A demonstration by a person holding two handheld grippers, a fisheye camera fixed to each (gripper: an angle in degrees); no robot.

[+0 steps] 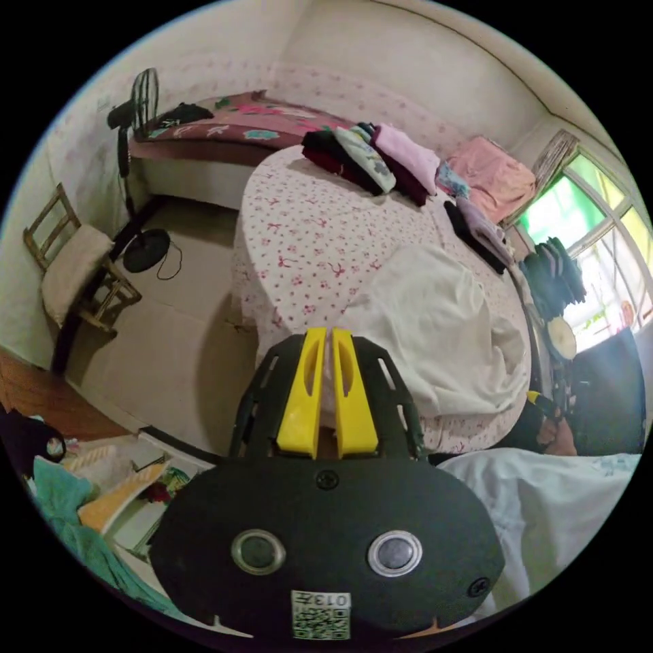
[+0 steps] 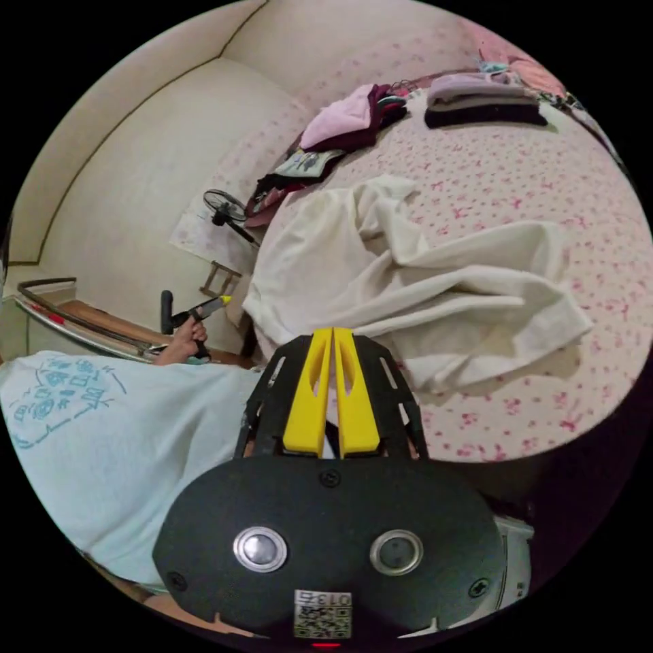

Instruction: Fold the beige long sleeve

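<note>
shirt: we see the crumpled beige long-sleeve cotton shirt (image 2: 408, 292) lying on the pink-flowered white bedsheet (image 2: 544, 177)
left tool (image 1: 326, 333): yellow jaws nearly together, holding nothing
right tool (image 2: 332, 333): same, empty

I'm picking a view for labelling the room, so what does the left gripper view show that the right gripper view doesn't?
Left gripper view alone: a window, a chair, a second bed and bare floor.
Right gripper view alone: the beige top's spread, rumpled sleeves, and the left gripper in a hand.
Both: the beige top unfolded on the floral bed, folded piles, a fan, and each view's own gripper, left and right, jaws together and empty.
</note>
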